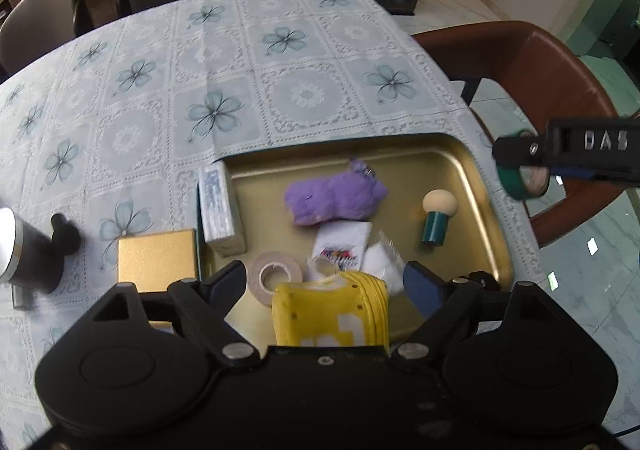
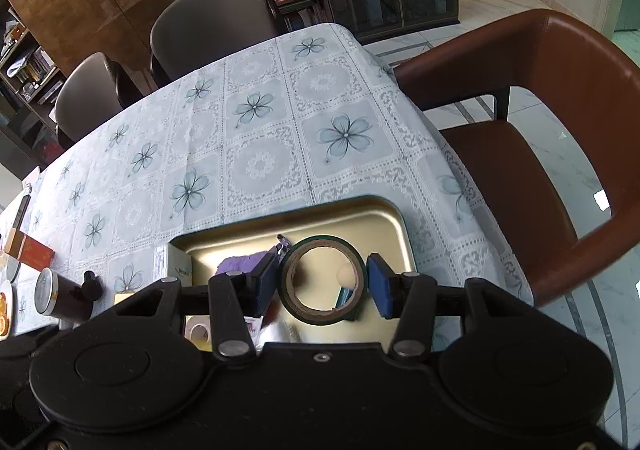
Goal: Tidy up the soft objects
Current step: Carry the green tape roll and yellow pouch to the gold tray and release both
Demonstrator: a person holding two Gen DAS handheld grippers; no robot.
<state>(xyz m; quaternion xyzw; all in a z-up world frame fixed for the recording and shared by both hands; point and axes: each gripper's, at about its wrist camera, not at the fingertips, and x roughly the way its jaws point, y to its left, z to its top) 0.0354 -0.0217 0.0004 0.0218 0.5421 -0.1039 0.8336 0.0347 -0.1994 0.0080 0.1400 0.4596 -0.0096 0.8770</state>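
Right gripper clamps green tape roll (upright, hole facing cam), over tray

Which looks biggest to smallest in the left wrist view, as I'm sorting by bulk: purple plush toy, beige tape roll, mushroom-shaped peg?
1. Purple plush toy
2. Beige tape roll, though it is nearer the camera
3. Mushroom-shaped peg with green stem

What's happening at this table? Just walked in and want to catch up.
A person is sorting small things into a gold tray with two handheld claws. The left claw stands open over a yellow plush in the tray, pads not touching it. The right claw holds a green tape roll above the tray. A purple plush already lies inside.
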